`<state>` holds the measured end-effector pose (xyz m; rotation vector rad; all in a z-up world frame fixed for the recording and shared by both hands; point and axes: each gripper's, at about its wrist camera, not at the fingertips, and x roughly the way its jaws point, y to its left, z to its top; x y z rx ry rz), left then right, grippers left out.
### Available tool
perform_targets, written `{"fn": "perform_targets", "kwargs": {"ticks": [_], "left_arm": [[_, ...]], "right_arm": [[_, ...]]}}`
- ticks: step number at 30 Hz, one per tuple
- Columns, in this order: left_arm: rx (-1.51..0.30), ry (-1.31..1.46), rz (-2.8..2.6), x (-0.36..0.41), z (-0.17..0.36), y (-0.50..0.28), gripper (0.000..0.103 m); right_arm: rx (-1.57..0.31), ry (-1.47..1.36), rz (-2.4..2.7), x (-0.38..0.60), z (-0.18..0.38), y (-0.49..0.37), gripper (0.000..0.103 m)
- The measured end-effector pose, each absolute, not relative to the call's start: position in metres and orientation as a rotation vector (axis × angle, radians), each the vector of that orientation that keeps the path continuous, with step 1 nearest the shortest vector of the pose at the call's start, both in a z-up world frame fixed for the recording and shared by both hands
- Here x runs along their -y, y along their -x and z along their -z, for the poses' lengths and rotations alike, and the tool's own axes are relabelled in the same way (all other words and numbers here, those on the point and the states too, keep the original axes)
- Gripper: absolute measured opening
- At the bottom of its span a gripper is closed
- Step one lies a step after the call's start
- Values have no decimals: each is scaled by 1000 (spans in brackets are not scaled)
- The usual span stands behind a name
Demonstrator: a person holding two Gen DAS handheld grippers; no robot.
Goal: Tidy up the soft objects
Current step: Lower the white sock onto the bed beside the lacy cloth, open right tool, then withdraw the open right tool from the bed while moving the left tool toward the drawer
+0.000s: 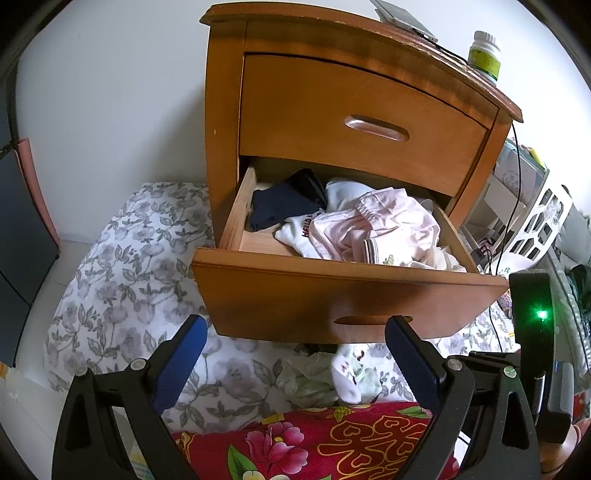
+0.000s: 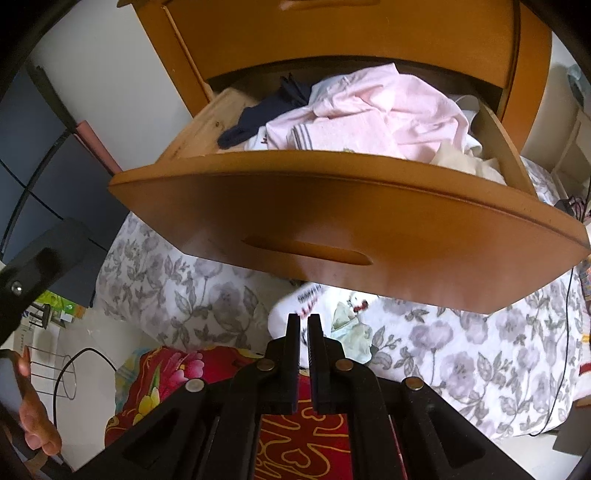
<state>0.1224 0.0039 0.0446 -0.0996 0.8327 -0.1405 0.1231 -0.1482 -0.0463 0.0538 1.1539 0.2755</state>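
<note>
The nightstand's lower drawer [image 1: 351, 291] [image 2: 332, 206] stands pulled out, heaped with a pink garment [image 1: 384, 225] [image 2: 388, 107], a navy piece [image 1: 273, 210] [image 2: 251, 122] and white items. Under its front, a white printed sock [image 1: 349, 380] [image 2: 291, 302] and a pale green cloth [image 1: 306, 376] [image 2: 351, 332] lie on grey floral bedding [image 1: 122, 280]. My left gripper [image 1: 297, 332] is open and holds nothing, its blue pads level with the drawer's lower edge. My right gripper [image 2: 303, 319] is shut and grips nothing I can see, tips over the sock.
A red flowered blanket [image 1: 332, 439] [image 2: 162, 376] lies nearest me. On the nightstand top stand a green-labelled bottle [image 1: 484, 55] and a flat device [image 1: 402, 16]. A black cable [image 1: 517, 177] hangs at the right. A dark cabinet [image 1: 22, 240] flanks the left. A person's hand [image 2: 37, 424] shows low left.
</note>
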Motion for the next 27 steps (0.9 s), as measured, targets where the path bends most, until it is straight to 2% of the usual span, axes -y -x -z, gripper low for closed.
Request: {"fn": "perform_targets", "kwargs": {"ticks": [11,13,15,18,20,21,24,27], "left_arm": [[-830,92,136,-3,-47,-122,97],[-828,91,132,-4,-48,-122,97],[-823,91,125,-4,-50,-122,97],[-821,89,118,-6,-53,-121,97],[-819,86,114,-6,-54,-121,97],[-818,86,114,-6,-55,-121,97],[-817,85,114,-6,-55,-120,97],[-817,85,113,-6,-55,-120,97]], "right_arm": [[-1149,-50,-241,154,36,-119,6],[-1136,-47,-225,156,29,-117,21],[-1109,-32,-207,158,17,-113,28],[-1079,-25,-183,162,2,-108,31],[-1061,-29,-159,167,-7,-105,46],[-1039,-25,-141,169,-15,-103,57],[-1003,-19,-122,174,-28,-99,62],[-974,-31,-100,182,-40,-95,72]]}}
